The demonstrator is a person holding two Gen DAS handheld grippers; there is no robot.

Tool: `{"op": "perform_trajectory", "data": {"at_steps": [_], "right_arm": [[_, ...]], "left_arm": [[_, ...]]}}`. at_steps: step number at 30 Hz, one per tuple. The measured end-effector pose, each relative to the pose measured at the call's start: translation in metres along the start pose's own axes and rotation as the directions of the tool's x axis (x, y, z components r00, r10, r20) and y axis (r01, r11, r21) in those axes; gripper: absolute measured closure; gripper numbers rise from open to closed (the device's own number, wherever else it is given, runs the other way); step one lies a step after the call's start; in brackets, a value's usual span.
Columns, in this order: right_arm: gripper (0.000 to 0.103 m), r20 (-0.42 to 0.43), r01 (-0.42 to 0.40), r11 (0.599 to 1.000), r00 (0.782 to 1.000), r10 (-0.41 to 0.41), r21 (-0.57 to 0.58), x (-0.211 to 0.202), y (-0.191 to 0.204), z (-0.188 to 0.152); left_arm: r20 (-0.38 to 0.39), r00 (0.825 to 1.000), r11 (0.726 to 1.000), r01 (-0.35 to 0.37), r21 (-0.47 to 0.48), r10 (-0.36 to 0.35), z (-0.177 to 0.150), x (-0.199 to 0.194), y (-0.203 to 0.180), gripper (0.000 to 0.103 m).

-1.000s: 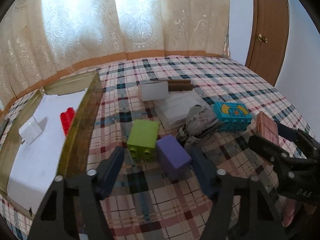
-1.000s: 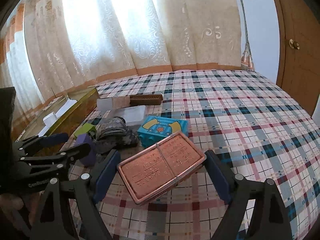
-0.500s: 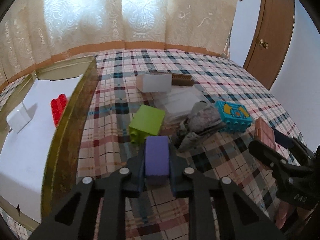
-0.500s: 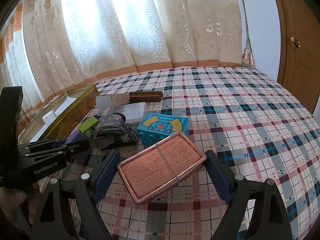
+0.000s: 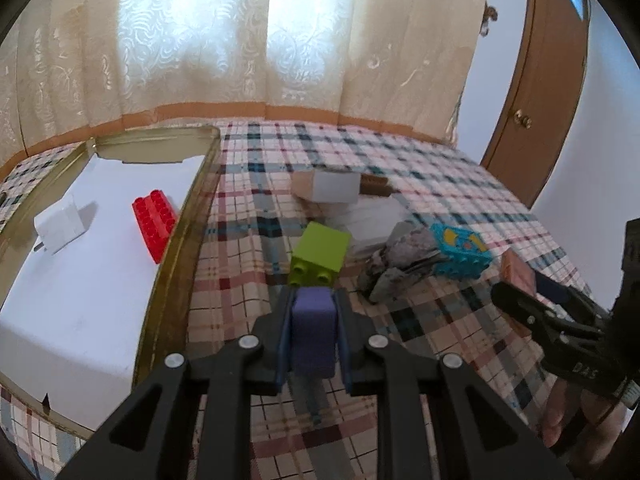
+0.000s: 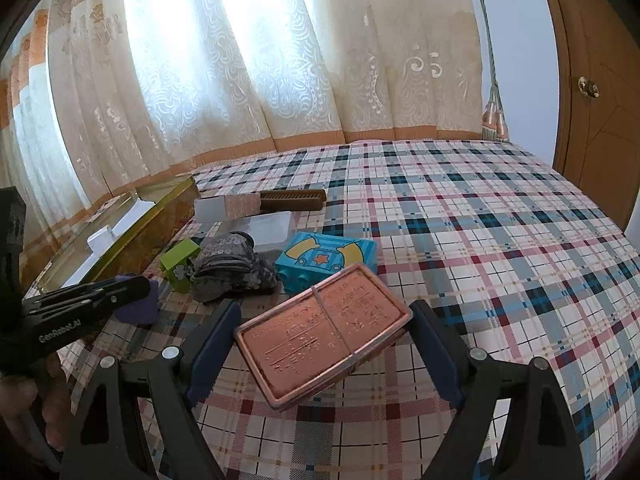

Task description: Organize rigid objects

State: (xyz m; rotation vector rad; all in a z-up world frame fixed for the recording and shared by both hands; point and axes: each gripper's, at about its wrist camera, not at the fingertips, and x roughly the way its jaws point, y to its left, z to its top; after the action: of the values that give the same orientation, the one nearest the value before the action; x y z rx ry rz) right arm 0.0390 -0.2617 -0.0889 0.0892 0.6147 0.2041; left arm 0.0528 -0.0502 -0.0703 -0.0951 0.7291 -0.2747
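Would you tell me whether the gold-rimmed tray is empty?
Not empty: the gold-rimmed tray holds a red studded brick and a white block.

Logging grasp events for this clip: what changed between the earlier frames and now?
The left gripper closed on the purple block, which earlier lay loose beside the green block, and now holds it. The right gripper stayed open around the copper tin; the other items stayed put.

The left gripper points forward and down, jaws clamped tight; at 3 o'clock the right gripper has its jaws spread wide.
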Motion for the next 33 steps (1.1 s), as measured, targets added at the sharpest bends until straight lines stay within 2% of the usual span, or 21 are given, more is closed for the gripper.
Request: {"op": "perform_trajectory", "data": {"at_steps": [7, 20, 27, 33], "right_arm": [[0.016, -0.006, -0.001, 1.0, 1.0, 0.001, -0.003, 0.001, 0.001, 0.0], [0.016, -0.008, -0.002, 1.0, 1.0, 0.002, -0.006, 0.001, 0.002, 0.0], [0.016, -0.007, -0.003, 1.0, 1.0, 0.003, -0.006, 0.001, 0.002, 0.0], [0.016, -0.004, -0.005, 1.0, 1.0, 0.005, -0.008, 0.001, 0.002, 0.0]], "left_arm": [[-0.001, 1.0, 1.0, 0.021, -0.004, -0.021, -0.002, -0.003, 0.002, 0.085], [0.007, 1.0, 1.0, 0.015, 0.02, -0.016, -0.007, -0.005, -0.002, 0.085], [-0.051, 0.999, 1.0, 0.006, 0.029, -0.004, -0.007, 0.006, -0.003, 0.085], [-0.033, 0.999, 1.0, 0.003, 0.029, -0.002, -0.009, 0.002, -0.004, 0.085]]}}
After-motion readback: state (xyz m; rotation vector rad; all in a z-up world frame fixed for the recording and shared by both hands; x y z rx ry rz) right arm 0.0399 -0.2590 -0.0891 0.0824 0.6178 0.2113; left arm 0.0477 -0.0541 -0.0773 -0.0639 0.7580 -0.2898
